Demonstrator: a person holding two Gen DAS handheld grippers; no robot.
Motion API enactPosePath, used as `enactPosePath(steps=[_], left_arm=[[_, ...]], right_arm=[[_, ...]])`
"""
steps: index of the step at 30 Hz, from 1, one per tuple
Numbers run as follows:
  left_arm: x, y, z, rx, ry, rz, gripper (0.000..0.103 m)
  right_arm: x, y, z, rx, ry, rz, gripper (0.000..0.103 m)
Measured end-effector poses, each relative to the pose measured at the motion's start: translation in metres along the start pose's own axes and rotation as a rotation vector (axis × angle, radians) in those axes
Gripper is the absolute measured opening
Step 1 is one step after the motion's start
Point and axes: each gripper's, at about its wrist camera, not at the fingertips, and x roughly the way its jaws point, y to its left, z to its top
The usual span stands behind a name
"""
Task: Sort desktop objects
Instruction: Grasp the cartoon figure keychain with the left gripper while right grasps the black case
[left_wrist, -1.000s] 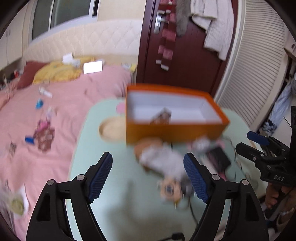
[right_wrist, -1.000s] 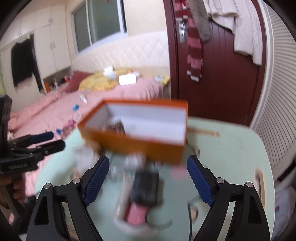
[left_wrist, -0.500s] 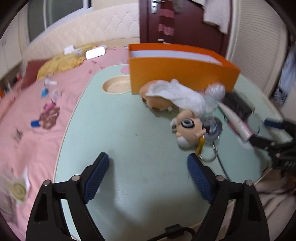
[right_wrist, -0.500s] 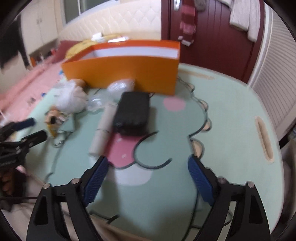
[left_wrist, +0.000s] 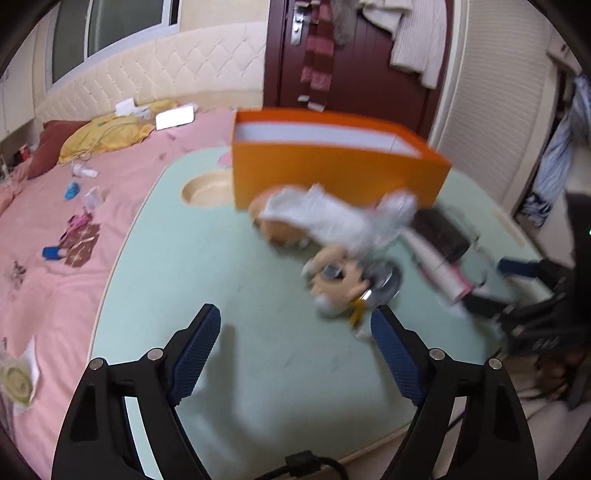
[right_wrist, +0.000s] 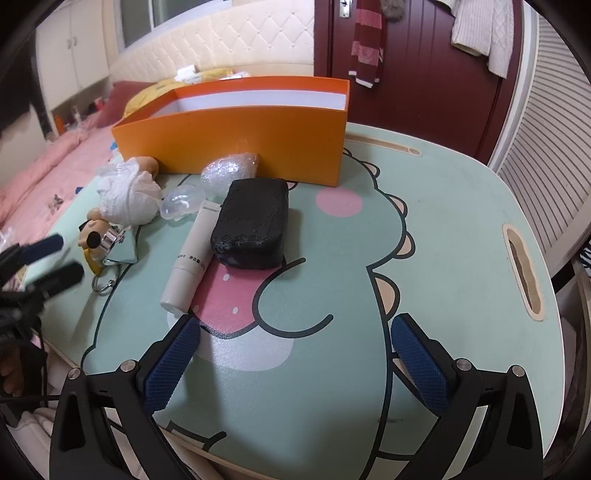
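A pink-covered bed (left_wrist: 74, 206) fills the left of the room, strewn with small items; beside it stands a pale green desk (right_wrist: 461, 229) printed with a cartoon dinosaur; at the desk's far side sits an open orange box (right_wrist: 236, 144), white inside, its contents hidden from both views. In front of the box lies a black pouch (right_wrist: 253, 225), its far end close to the box wall; a cream tube (right_wrist: 192, 258) lies alongside the pouch's left edge, touching it; a crumpled white cloth (right_wrist: 127, 195) rests over a tan plush toy (right_wrist: 147, 164) near the box's left corner; a wad of clear plastic wrap (right_wrist: 229, 171) sits against the box front, with a smaller clear plastic piece (right_wrist: 181, 203) just beside the cloth; a small figure keychain (right_wrist: 98, 240) with metal rings lies nearest the desk's left edge. The right tongs (right_wrist: 295, 354) hover released over the near desk, blue pads wide apart and grasping nothing, short of the tube; the left tongs (left_wrist: 295, 350) likewise hang released and empty above bare desk, the blurred keychain just beyond the right pad.
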Motion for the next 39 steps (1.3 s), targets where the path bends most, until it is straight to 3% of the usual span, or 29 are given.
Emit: enactPosePath(steps=[4,9,12,14,24,26,31,33,36,37,38,39], left_arm=[[0.009,-0.002,0.011,-0.022,0.006,-0.017,0.083],[0.027,-0.004,0.023,-0.049,0.038,-0.031,0.064],[0.029,-0.006,0.023,-0.048,0.023,-0.025,0.063],[0.028,-0.004,0.021,-0.041,0.027,-0.006,0.048],[0.028,-0.007,0.007,0.063,0.015,0.112,0.045],[0.029,-0.006,0.007,0.060,0.013,0.109,0.045],[0.029,-0.005,0.007,0.057,0.009,0.103,0.045],[0.030,-0.004,0.007,0.055,0.009,0.103,0.045],[0.030,-0.004,0.007,0.055,0.009,0.102,0.045],[0.031,-0.004,0.007,0.055,0.009,0.101,0.045],[0.031,-0.004,0.007,0.056,0.009,0.100,0.045],[0.030,-0.004,0.007,0.055,0.009,0.100,0.045]], right_arm=[[0.000,-0.003,0.000,-0.005,-0.003,0.005,0.103],[-0.001,-0.005,-0.001,-0.008,-0.006,0.010,0.103],[0.000,-0.005,-0.001,-0.009,-0.008,0.011,0.103],[0.000,-0.005,-0.002,-0.010,-0.009,0.012,0.103],[-0.005,-0.008,0.000,0.017,-0.028,0.039,0.100],[-0.015,-0.014,0.006,0.046,-0.081,0.062,0.092],[-0.019,-0.016,0.035,0.086,-0.133,0.122,0.091],[-0.012,-0.011,0.047,0.087,-0.130,0.130,0.087],[0.009,0.000,0.055,0.069,-0.074,0.109,0.072],[0.016,0.004,0.057,0.064,-0.050,0.099,0.065],[0.022,0.005,0.058,0.066,-0.034,0.092,0.047],[0.024,0.003,0.056,0.081,-0.031,0.092,0.041]])
